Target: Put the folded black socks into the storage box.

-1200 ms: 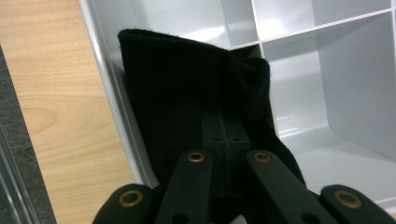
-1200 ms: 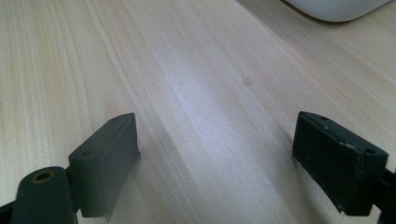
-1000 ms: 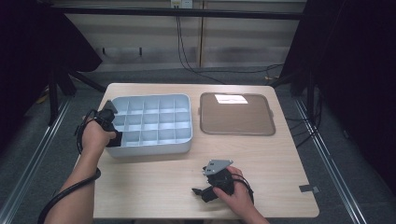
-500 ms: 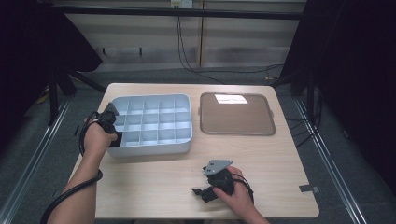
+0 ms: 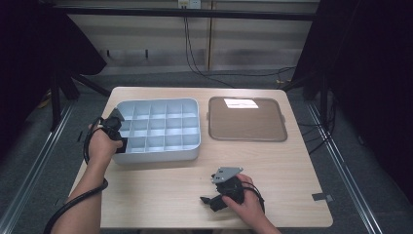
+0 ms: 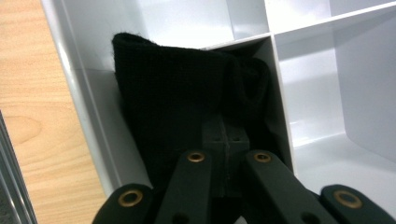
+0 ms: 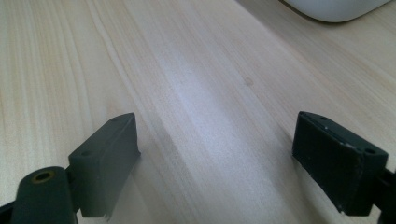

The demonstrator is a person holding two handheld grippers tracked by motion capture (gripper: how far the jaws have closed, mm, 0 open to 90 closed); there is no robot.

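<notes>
Black cloth, a folded knitted piece, sits in a compartment at the left edge of the grey divided tray, and our left gripper has its jaws pinched together on it. We judge that we are setting the cloth into this compartment, so the aim is to push it down until it lies below the dividers. The cloth leans against the outer wall and the inner divider, and its upper edge stands high, so we should press straight down before letting go, or it may spring back up. When we release, we should open only a little and lift straight out, so the jaws do not drag the knit with them. Our right gripper rests over the bare wooden table near the front edge, jaws wide apart with nothing between them.
</notes>
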